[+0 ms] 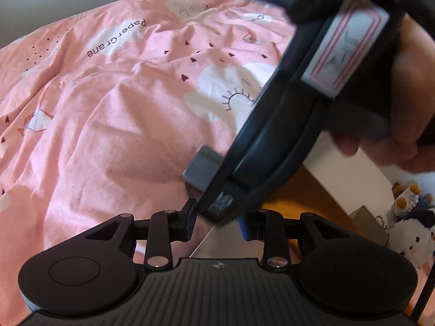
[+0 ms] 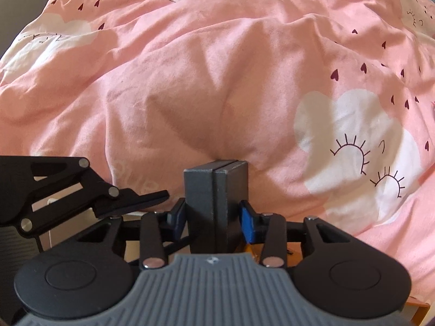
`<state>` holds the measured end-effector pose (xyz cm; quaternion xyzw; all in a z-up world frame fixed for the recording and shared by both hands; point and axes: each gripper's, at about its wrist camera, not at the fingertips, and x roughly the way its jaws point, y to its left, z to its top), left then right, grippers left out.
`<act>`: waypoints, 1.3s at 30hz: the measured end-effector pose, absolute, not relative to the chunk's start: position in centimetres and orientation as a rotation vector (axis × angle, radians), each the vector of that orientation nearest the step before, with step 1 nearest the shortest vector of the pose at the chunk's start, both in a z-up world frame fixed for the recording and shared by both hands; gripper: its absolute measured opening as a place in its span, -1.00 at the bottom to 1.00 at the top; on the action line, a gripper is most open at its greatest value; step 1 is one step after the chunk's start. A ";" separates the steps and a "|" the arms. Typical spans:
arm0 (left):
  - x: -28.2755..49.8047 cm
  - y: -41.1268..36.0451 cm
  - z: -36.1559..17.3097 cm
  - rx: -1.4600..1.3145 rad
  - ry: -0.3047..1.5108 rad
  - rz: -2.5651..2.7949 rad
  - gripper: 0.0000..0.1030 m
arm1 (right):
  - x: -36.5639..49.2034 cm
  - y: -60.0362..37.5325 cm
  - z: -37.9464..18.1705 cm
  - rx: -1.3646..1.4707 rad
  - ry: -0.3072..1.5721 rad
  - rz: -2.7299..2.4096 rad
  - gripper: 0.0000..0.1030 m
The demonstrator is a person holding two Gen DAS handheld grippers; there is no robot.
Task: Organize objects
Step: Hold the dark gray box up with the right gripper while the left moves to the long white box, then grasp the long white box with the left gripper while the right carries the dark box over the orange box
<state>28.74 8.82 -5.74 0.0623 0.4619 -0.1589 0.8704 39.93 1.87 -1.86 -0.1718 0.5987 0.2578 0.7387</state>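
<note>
Jaws by "PaperCrane" duvet (image 1: 117,38)

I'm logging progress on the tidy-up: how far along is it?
Nothing looks put away yet. In hand: the right gripper is clamped on a dark gray box above the pink duvet. The left gripper holds nothing. Left: placing the box; no destination shows.

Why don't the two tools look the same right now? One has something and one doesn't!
The right tool is shut on a gray box, standing upright between its blue pads; the left tool holds nothing. The right tool's pads press the box's sides; the left tool's pads stand apart, open. The left tool sits beside and a little behind the right one. Both are black with blue pads, over the pink blanket.
</note>
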 end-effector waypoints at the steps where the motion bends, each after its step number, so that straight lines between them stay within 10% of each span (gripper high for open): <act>1: 28.6 9.1 -5.6 0.139 0.977 -0.324 -0.26 | 40.0 1.6 -1.6 -0.369 1.309 0.562 -0.22; 4: 28.3 10.0 -5.1 0.157 1.014 -0.333 0.13 | 39.9 1.1 -0.3 -0.339 1.281 0.571 -0.23; 13: 26.3 8.8 -2.9 0.441 1.074 -0.487 0.43 | 36.7 -2.0 7.3 -0.227 1.101 0.635 -0.23; 21: 27.9 7.7 -4.3 0.464 1.263 -0.499 0.42 | 30.7 -10.3 11.7 -0.157 1.056 0.646 -0.24; 39: 31.1 9.4 -9.6 0.182 1.613 -0.483 0.16 | 28.9 -19.8 3.2 -0.065 1.213 0.510 -0.24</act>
